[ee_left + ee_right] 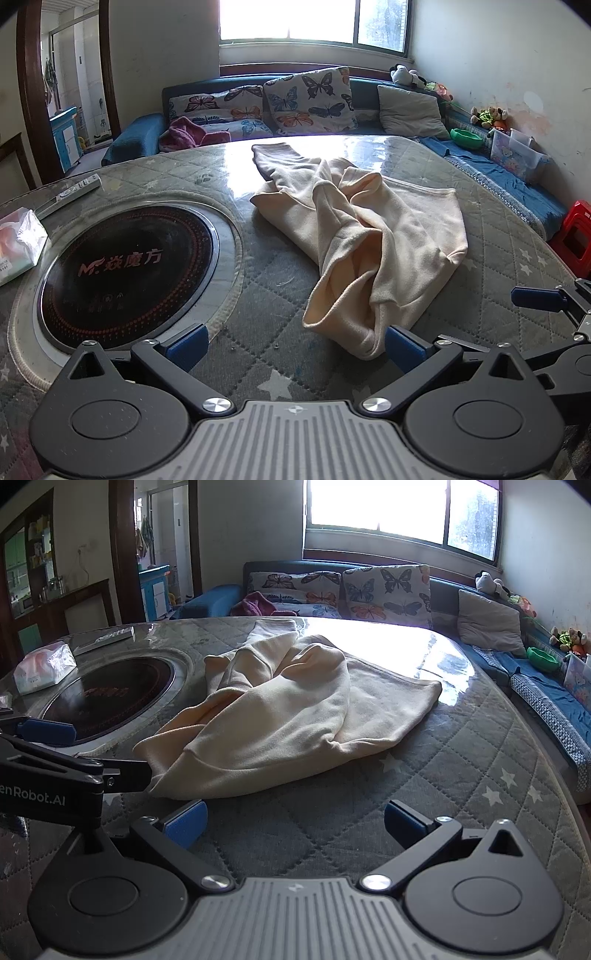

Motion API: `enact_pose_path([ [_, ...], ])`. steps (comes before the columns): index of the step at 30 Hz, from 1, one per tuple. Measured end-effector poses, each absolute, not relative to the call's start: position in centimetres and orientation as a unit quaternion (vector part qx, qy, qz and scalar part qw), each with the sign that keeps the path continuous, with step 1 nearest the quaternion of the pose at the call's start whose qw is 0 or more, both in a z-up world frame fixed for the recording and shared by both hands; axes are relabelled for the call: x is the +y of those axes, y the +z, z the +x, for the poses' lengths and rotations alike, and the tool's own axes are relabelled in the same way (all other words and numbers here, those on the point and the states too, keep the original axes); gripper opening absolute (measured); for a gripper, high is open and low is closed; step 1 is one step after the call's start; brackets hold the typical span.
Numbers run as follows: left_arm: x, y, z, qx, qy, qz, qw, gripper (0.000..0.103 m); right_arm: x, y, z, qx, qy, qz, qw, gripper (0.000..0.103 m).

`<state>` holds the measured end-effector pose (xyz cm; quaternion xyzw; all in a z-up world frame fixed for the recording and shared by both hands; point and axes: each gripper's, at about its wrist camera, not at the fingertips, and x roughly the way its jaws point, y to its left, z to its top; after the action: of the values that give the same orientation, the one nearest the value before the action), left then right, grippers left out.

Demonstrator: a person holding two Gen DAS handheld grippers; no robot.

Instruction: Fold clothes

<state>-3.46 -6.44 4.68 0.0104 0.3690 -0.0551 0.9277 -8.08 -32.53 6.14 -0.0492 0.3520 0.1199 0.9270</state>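
- My left gripper [295,345] stands wide and empty at the bottom of the left view; its right pad just meets the near hem of the crumpled cream fleece garment [373,236].
- My right gripper [293,821] is also spread wide, holding nothing, short of the garment's hem in the right view.
- The garment lies bunched mid-frame on the grey quilted star-print table cover [258,295].
- Risk: pinching several bunched layers together would drag the whole heap rather than spread it.

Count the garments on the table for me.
1: a cream garment lies crumpled mid-table, right of the cooktop. Its folds could hide another piece. Both grippers are open.
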Motion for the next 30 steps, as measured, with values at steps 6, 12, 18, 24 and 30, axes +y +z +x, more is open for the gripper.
enact_pose_path([
  [6,-6.4,4.7,-3.2,0.369,-0.056,0.012,0.928,0.103,-32.4,6.1,-7.8,0.353,0.120,-0.050,0.927,0.103],
  [12,-6.4,4.7,-2.9,0.371,-0.056,0.013,0.927,0.103,-32.4,6.0,-7.4,0.354,0.119,-0.050,0.926,0.103],
  [18,-6.3,4.9,-2.4,0.369,-0.056,0.015,0.928,0.103,-32.4,6.0,-7.1,0.354,0.119,-0.049,0.926,0.103],
  [24,-6.1,5.2,-1.4,0.366,-0.059,0.013,0.929,0.103,-32.3,6.2,-6.4,0.353,0.119,-0.052,0.926,0.103],
  [30,-6.0,6.0,0.1,0.354,-0.060,0.012,0.933,0.103,-32.5,6.5,-5.1,0.350,0.117,-0.058,0.928,0.103],
])
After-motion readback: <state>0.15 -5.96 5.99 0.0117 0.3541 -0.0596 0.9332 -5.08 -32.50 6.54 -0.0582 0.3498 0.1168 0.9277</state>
